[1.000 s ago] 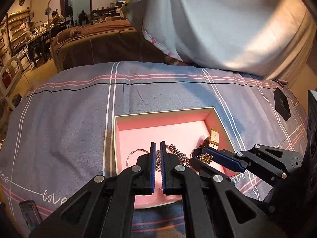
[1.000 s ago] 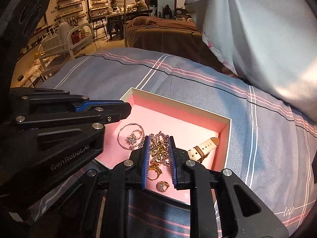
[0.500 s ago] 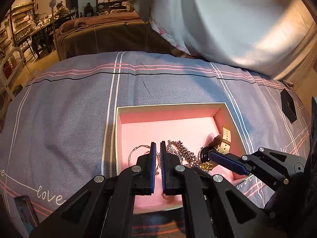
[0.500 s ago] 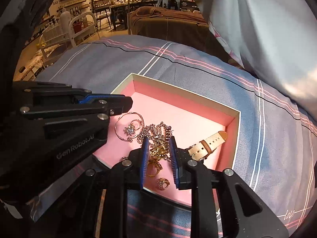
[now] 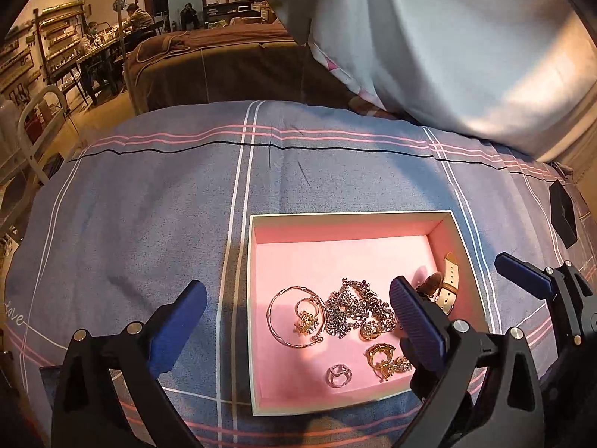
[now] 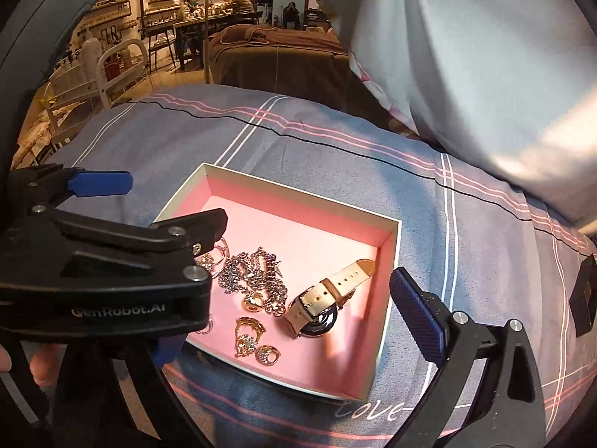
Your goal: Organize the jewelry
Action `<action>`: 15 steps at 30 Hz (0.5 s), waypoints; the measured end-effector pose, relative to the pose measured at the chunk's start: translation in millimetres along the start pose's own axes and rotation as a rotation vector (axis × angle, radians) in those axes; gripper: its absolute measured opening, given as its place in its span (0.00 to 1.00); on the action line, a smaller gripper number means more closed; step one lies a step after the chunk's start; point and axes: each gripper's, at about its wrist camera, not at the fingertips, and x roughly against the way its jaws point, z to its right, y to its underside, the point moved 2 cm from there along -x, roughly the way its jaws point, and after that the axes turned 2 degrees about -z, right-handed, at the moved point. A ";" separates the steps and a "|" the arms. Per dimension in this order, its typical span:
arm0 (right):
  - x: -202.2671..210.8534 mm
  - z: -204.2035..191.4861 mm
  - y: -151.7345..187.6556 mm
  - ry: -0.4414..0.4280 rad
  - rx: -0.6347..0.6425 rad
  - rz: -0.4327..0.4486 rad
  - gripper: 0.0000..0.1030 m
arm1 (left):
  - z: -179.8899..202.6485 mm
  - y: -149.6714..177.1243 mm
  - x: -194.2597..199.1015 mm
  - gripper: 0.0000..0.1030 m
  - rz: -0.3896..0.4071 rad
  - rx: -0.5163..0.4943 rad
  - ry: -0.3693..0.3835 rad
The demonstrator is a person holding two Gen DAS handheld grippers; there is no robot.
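A cream box with a pink lining lies on the bedspread. In it are a gold bangle, a tangled silver chain, gold earrings, a small ring and a cream-strapped watch. My left gripper hovers over the box's near left part, jaws opening wide, nothing between the pads. My right gripper is over the near right part, jaws also opening and empty. Its left finger is hidden behind the left gripper.
The blue-grey striped bedspread stretches around the box. A large white pillow rises at the back right. A small black box sits at the right edge. A brown bed and seated people are far behind.
Both grippers went from nearly shut to wide apart, the right first, the left in the last half second. The gold pieces seen between the right pads now lie in the box.
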 end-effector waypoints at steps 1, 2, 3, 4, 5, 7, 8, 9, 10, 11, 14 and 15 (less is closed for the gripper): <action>0.8 1.3 -1.4 0.003 0.000 0.002 0.93 | 0.9 -0.9 0.5 0.94 0.002 -0.003 -0.001; 0.9 2.7 -2.3 0.005 -0.004 -0.003 0.93 | 1.4 -1.6 1.1 0.94 0.005 -0.004 -0.003; 0.1 4.2 -3.1 0.005 -0.010 -0.009 0.93 | 2.3 -2.2 1.4 0.94 0.006 -0.007 0.002; -0.6 5.7 -3.8 0.007 -0.014 -0.010 0.93 | 3.3 -2.7 1.3 0.94 0.006 -0.011 0.003; -1.1 7.0 -4.4 0.012 -0.017 -0.009 0.93 | 4.3 -3.6 0.4 0.94 0.005 -0.014 -0.001; -2.3 8.4 -4.4 0.013 -0.025 -0.014 0.93 | 6.5 -4.3 -0.1 0.94 0.004 -0.020 0.002; -2.8 9.2 -4.3 0.014 -0.028 -0.014 0.93 | 7.4 -4.6 0.2 0.94 0.005 -0.024 -0.004; -3.7 9.4 -4.3 0.012 -0.030 -0.019 0.93 | 8.3 -4.8 0.3 0.94 0.005 -0.029 -0.003; -3.9 9.3 -3.8 0.012 -0.030 -0.020 0.93 | 8.7 -4.6 0.3 0.94 0.004 -0.031 -0.005; -4.5 9.4 -3.7 0.014 -0.029 -0.022 0.93 | 8.7 -4.4 0.6 0.94 0.005 -0.032 -0.007; -3.8 8.1 -2.8 0.012 -0.029 -0.024 0.93 | 9.0 -5.9 1.6 0.94 0.006 -0.030 -0.008; -3.6 8.1 -2.8 0.010 -0.030 -0.024 0.93 | 8.6 -5.8 1.9 0.94 0.006 -0.029 -0.008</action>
